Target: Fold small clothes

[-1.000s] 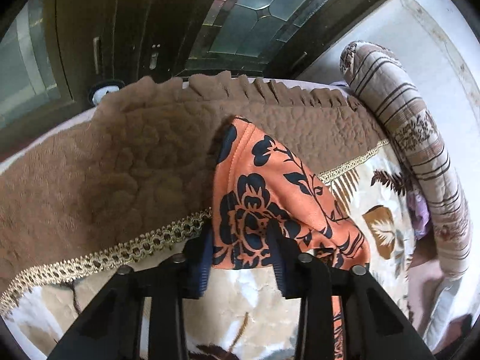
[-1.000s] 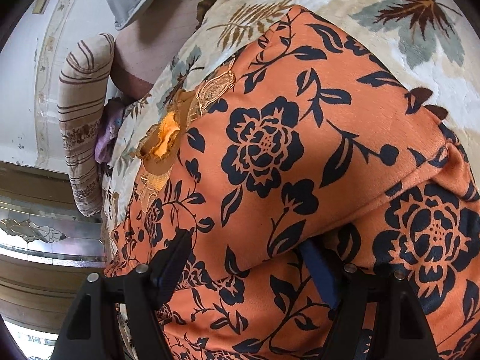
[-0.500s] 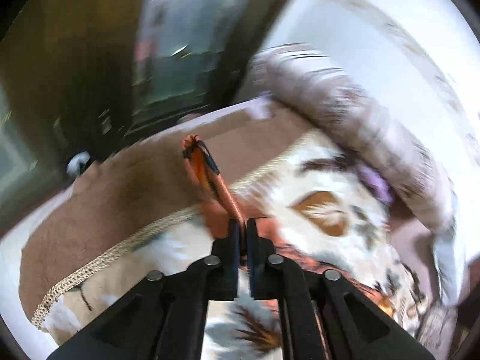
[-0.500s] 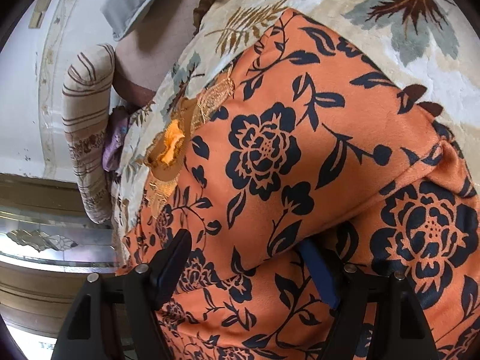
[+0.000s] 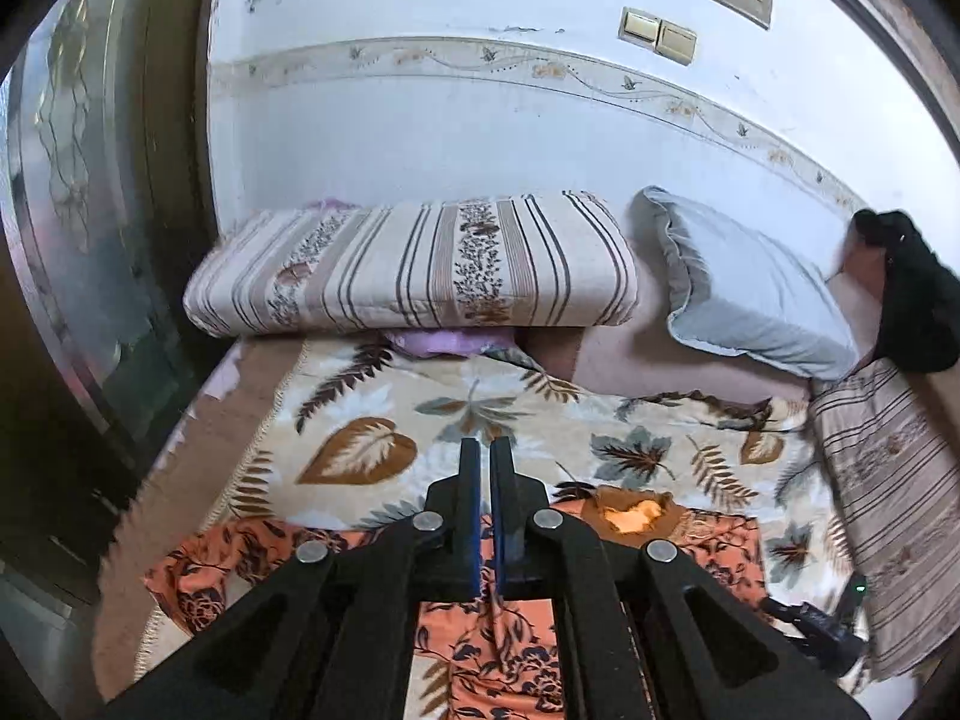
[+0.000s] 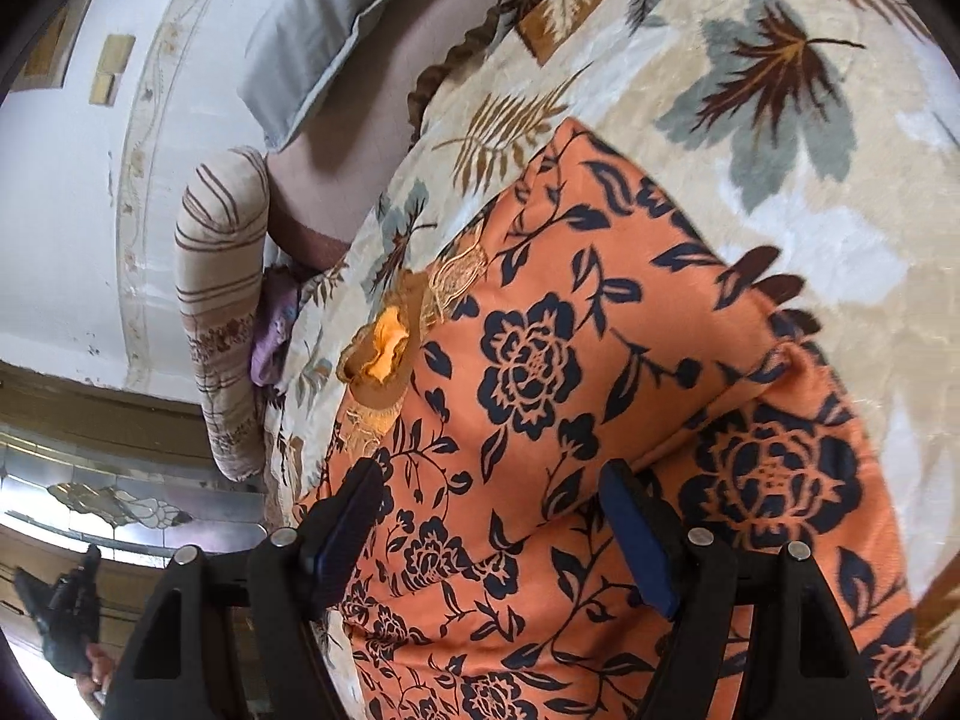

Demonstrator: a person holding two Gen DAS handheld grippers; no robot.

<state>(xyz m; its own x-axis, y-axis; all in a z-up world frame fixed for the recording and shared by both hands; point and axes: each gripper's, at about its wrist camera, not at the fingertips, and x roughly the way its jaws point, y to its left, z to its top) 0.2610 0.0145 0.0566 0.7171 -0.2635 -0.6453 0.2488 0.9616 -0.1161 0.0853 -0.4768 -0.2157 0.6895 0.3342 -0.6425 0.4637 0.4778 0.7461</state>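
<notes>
An orange garment with dark blue flowers (image 6: 570, 396) lies on the leaf-patterned blanket (image 6: 780, 120), its right sleeve folded in over the body and its embroidered collar (image 6: 384, 354) toward the striped cushion. In the left wrist view it (image 5: 498, 648) spreads below my left gripper (image 5: 485, 462), which is lifted above it with the jaws nearly together and no cloth between the visible tips. My right gripper (image 6: 492, 480) is open and low over the garment, one finger on each side of the folded sleeve's lower edge. My other gripper shows at the left wrist view's lower right (image 5: 828, 630).
A striped rolled quilt (image 5: 414, 264) and a grey pillow (image 5: 750, 294) lie along the white wall. A purple cloth (image 5: 444, 339) peeks from under the quilt. A dark object (image 5: 912, 294) sits at the right. A striped cushion (image 5: 888, 480) borders the right side. A dark wooden frame (image 5: 90, 240) stands left.
My left gripper shut on the garment's corner, swung it across, and now stands raised facing the wall with nothing visible between its tips. The right gripper stayed open and shifted slightly over the garment.
</notes>
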